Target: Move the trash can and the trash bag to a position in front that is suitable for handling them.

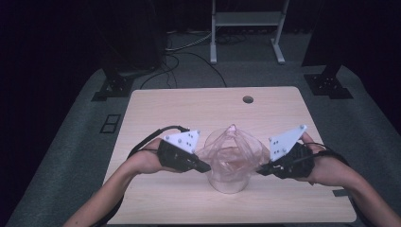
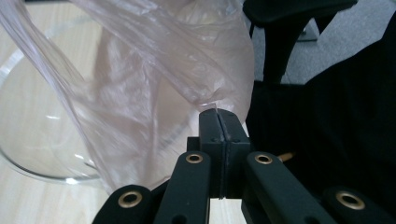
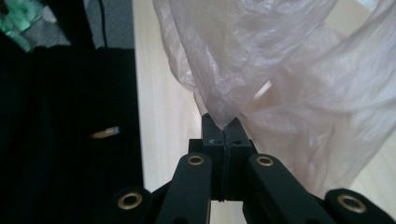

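Plastic film, thin, pinkish and see-through, is making up a bag that is sitting in a clear glass bowl on the pale wooden worktop, right between the two grippers. The bag is lining the bowl, and its upper part is rising above the rim into a crumpled peak.

The left gripper is reaching in toward the bowl's near side, and its jaws are pressing together on an edge of the bag. In the left gripper view, the film is running up and away from the clamped tips, with the curved glass wall lying just beyond and to one side of them.

The right gripper is coming in from the opposite side, jaws likewise clenched on the bag's edge. In the right gripper view, a point of film is hanging down into the closed tips, and the rest is billowing ahead of them over the worktop.

Nothing but the bag is showing inside the bowl. A round hole is sitting in the worktop well beyond both grippers.
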A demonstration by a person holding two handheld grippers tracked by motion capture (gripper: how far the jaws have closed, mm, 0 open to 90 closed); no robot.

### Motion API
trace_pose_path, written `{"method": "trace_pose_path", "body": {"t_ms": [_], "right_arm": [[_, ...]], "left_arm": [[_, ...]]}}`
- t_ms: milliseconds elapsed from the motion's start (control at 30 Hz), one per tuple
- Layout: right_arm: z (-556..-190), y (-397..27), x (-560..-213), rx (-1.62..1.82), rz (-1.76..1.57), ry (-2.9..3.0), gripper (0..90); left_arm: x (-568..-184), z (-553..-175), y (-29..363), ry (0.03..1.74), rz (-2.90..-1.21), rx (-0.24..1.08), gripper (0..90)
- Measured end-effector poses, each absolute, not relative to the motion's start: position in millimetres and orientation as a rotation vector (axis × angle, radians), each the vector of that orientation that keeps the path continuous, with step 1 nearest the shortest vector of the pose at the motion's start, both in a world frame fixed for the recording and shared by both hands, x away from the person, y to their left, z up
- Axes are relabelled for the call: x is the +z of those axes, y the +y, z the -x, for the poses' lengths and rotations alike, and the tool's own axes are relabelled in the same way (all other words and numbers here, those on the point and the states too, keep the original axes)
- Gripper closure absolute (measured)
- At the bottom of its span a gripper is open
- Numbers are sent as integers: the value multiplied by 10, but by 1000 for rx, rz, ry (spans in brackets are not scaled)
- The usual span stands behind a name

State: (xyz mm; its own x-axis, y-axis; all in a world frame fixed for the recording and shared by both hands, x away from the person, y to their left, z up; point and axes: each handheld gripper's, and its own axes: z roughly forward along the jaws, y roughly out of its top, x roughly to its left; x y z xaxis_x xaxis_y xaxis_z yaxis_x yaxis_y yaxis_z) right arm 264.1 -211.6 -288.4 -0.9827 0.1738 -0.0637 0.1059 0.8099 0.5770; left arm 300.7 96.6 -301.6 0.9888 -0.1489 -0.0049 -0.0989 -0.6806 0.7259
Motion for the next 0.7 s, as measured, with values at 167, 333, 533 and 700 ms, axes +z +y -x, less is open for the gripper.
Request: {"method": "trace_pose_path", "body": {"t_ms": [167,333,533,700], "right_arm": [[-2605,-2084,-3087,840,-236,2923,900],[-2655,-2089,-3270,819,-272,2931,900],[-2706,-2109,-3338,857,-315,2950,799],[-2624,-2226,-3218,910,-356,2939,678]], "left_arm": [[-3238,-2934,979,-165,-2369,-57,896],[-3414,-2962,983,-131,-2400,-34,896],[-3476,-2994,1005,-96,-2374,-93,828],[-3306,-2935,1094,-84,-2365,-113,659]]}}
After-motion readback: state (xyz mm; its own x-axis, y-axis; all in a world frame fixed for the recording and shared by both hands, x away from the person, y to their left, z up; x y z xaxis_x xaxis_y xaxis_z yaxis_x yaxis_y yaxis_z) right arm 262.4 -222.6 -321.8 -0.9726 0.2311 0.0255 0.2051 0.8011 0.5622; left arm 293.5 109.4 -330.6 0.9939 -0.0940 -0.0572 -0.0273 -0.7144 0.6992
